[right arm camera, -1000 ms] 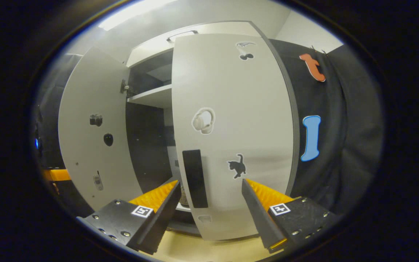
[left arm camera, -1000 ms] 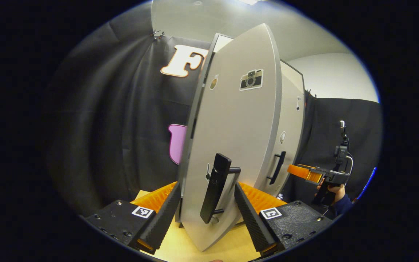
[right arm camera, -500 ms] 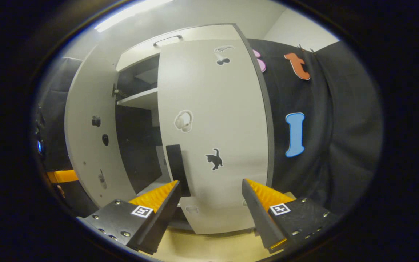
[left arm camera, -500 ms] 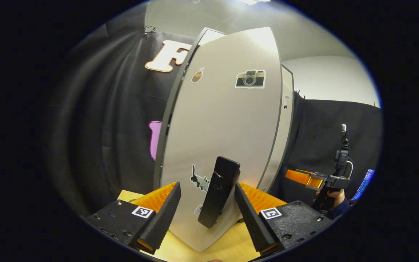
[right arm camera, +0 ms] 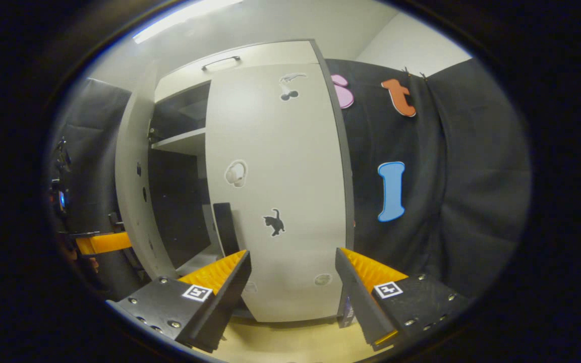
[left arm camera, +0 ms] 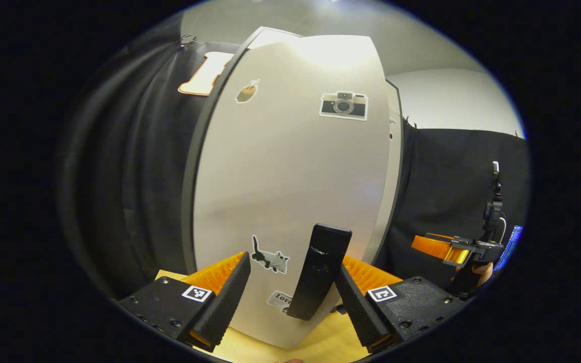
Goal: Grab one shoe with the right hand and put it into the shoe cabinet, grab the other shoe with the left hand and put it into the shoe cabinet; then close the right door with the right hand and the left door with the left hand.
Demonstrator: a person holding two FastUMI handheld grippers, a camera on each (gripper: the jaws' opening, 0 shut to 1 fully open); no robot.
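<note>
Pale grey and nearly shut, the left door [left arm camera: 290, 191] is standing right in front of the left gripper [left arm camera: 293, 302], whose fingers are spread wide, with the door's upright black handle [left arm camera: 319, 272] rising between them and seeming to touch the right-hand finger. Farther off, the right gripper [right arm camera: 293, 295] is hanging back with fingers spread and empty, facing the closed right door [right arm camera: 275, 191]. A dark gap into the shoe cabinet [right arm camera: 230, 55] is remaining beside it; the shoes cannot be made out.
</note>
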